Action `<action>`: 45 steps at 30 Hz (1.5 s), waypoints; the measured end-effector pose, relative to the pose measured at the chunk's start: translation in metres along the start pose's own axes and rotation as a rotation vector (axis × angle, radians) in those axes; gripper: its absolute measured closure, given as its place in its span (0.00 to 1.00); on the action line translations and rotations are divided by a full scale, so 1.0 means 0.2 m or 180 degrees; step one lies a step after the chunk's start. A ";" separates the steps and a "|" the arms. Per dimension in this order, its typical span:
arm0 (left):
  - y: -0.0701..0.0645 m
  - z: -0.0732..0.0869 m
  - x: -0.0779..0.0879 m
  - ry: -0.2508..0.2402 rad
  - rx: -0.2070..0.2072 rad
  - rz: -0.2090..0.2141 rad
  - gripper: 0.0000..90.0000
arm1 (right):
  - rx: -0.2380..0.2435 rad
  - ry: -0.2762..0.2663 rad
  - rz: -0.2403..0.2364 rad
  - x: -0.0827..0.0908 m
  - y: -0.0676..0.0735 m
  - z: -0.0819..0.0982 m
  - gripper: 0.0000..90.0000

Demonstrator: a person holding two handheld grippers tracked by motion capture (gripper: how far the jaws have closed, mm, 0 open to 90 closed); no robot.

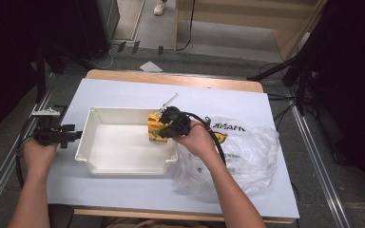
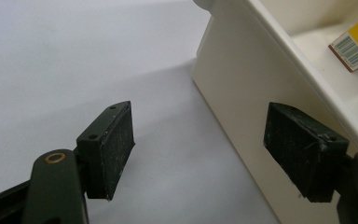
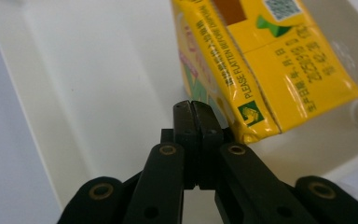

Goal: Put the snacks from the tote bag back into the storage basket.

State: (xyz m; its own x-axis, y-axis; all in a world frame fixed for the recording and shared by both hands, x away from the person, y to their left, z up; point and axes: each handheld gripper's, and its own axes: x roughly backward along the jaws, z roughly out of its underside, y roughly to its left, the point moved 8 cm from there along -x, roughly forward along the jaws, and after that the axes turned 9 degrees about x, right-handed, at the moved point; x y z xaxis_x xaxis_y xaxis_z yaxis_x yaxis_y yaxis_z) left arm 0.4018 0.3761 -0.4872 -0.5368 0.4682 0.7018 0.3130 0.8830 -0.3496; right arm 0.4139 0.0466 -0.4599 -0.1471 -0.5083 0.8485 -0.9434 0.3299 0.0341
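My right tool (image 3: pixel 196 109) is pinched fully closed beside the yellow cardboard drink carton (image 3: pixel 261 60), which sits at the far right of the white plastic tub (image 1: pixel 88 137). My left tool (image 2: pixel 205 154) hangs wide apart at the tub's left wall. The carton looks light, crushable and glossy, so I'd grip its flat sides.

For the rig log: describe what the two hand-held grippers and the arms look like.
Both are black. The left gripper has two rectangular scuffed pads on arms with brass-coloured rivets. The right gripper has the same linkage and a thick black cable. Both forearms are without sleeves.
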 end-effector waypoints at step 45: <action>0.00 0.00 -0.01 0.0010 0.0016 -0.0027 0.29 | -0.0083 -0.0648 -0.0272 0.27 0.07 0.05 0.47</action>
State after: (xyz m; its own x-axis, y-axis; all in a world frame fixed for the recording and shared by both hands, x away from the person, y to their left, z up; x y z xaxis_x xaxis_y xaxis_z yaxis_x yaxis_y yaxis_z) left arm 0.4028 0.3756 -0.4880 -0.5370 0.4606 0.7067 0.3046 0.8871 -0.3468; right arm 0.3896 0.0164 -0.4188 -0.1263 -0.6845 0.7180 -0.9474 0.2977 0.1171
